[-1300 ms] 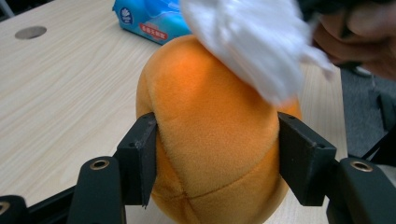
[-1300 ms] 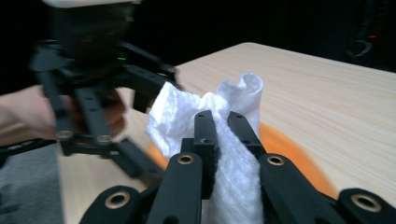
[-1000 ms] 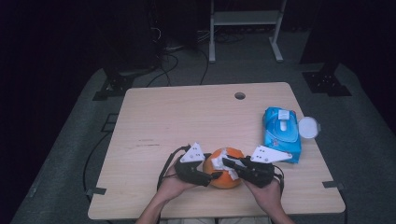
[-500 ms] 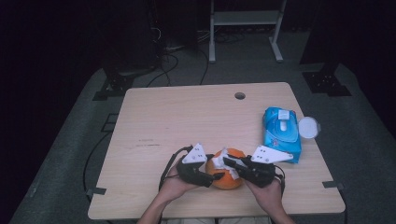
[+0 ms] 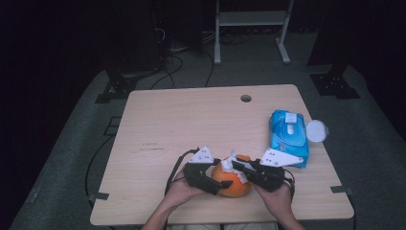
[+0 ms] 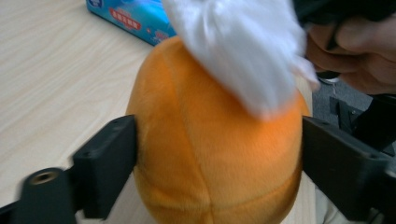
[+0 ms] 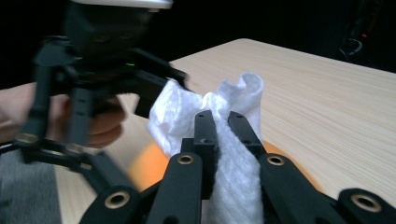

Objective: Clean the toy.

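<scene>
Orange plush ball [image 5: 233, 180] near front edge of worktop [image 5: 191, 124], soft, light, squashy. Left gripper [image 6: 219, 154] jaws just opened, flanking ball's sides, grip loose at best. Right gripper [image 7: 222, 122] jaws clamped on white wipe [image 7: 236, 154], limp, draped over ball top. Hold ball at widest middle.

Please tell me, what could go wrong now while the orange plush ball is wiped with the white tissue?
1. The left gripper has just been opening its jaws around the orange plush ball; the ball might roll off the near edge of the table.
2. The right gripper pinches only a fold of the white tissue, so the tissue could tear or slip out during rubbing.
</scene>
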Available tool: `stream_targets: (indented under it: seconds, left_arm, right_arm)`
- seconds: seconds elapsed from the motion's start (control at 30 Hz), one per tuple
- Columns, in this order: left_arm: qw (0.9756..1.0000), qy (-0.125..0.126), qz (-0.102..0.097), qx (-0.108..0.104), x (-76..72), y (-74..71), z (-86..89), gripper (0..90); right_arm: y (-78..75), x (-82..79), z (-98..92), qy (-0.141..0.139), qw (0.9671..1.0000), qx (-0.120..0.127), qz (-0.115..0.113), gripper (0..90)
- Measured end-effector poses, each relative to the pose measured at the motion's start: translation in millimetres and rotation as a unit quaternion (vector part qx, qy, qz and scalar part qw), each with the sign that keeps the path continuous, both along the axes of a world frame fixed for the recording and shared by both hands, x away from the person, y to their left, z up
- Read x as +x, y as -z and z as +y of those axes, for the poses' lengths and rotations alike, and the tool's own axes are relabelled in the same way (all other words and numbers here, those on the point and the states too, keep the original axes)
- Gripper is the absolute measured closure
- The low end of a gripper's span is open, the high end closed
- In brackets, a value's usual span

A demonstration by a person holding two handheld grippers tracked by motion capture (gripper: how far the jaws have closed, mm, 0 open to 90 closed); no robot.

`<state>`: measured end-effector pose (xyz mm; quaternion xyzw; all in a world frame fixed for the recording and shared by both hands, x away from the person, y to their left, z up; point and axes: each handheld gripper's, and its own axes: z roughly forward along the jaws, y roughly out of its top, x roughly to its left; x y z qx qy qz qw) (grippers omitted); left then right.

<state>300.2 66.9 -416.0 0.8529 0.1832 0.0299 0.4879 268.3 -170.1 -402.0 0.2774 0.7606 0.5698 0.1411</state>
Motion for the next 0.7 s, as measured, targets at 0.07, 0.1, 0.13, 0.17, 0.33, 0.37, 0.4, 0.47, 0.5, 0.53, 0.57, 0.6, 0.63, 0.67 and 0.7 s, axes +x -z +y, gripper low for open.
stream_targets:
  seconds: [0.07, 0.1, 0.13, 0.17, 0.33, 0.37, 0.4, 0.47, 0.5, 0.53, 0.57, 0.6, 0.63, 0.67, 0.7]
  left_arm:
    - [0.9995, 0.003, -0.030, 0.013, -3.4, -2.3, 2.9, 30.9]
    - [0.9993, 0.004, -0.036, 0.012, -3.6, -3.0, 4.5, 34.6]
    - [0.9993, 0.005, -0.037, 0.011, -3.1, -3.5, 6.1, 36.4]
    - [0.9994, 0.005, -0.034, 0.010, -1.9, -3.8, 8.1, 36.6]
    - [0.9997, -0.002, 0.022, -0.007, 5.1, -2.1, 7.6, 23.0]
    - [0.9995, -0.001, 0.030, -0.005, 5.7, -2.6, 5.6, 17.5]
    - [0.9995, -0.004, 0.031, -0.002, 5.2, -2.8, 4.1, 15.0]
    - [0.9997, -0.010, 0.020, 0.005, 4.4, -3.0, 5.3, 16.0]
    - [0.9998, -0.016, 0.013, 0.002, 4.1, -3.2, 7.8, 22.3]
    - [0.9997, -0.019, 0.012, 0.003, 5.3, -3.7, 10.1, 24.9]
    - [0.9997, -0.019, 0.012, 0.003, 5.3, -3.7, 10.1, 25.9]
    - [0.9995, -0.028, 0.015, 0.002, 7.3, -3.6, 12.6, 26.2]
    - [0.9994, -0.027, 0.019, 0.003, 8.0, -3.6, 13.4, 26.2]
    - [0.9994, -0.025, 0.022, 0.003, 8.3, -3.4, 14.0, 25.9]
    - [0.9993, -0.023, 0.028, 0.002, 8.5, -3.0, 14.3, 24.5]
  right_arm:
    - [-0.6, -2.3, 5.9, -0.010, 0.9999, -0.006, -0.005, 82.7]
    - [-1.9, -1.6, 4.9, -0.012, 0.9999, -0.009, -0.006, 82.8]
    - [-3.4, 0.3, 1.7, -0.011, 0.9999, -0.007, -0.007, 82.7]
    - [-4.2, 2.3, -2.8, -0.002, 1.0000, -0.003, -0.005, 82.8]
    - [8.4, 15.0, -24.3, 0.035, 0.9990, 0.011, 0.024, 82.8]
    - [10.0, 15.2, -22.2, 0.036, 0.9990, 0.009, 0.026, 82.8]
    - [10.4, 15.3, -19.9, 0.035, 0.9990, 0.009, 0.025, 82.8]
    - [9.6, 14.3, -15.7, 0.027, 0.9992, 0.014, 0.027, 82.7]
    - [8.8, 13.2, -14.4, 0.026, 0.9993, 0.009, 0.024, 82.8]
    - [8.5, 13.0, -14.6, 0.025, 0.9994, 0.008, 0.023, 82.8]
    - [8.5, 13.0, -14.6, 0.025, 0.9994, 0.008, 0.023, 82.8]
    - [8.8, 13.1, -16.3, 0.023, 0.9992, 0.014, 0.028, 82.9]
    - [9.0, 12.0, -15.5, 0.022, 0.9993, 0.013, 0.029, 82.9]
    - [9.2, 10.5, -13.7, 0.021, 0.9994, 0.009, 0.026, 82.9]
    - [9.2, 9.1, -11.9, 0.021, 0.9995, 0.006, 0.024, 82.9]
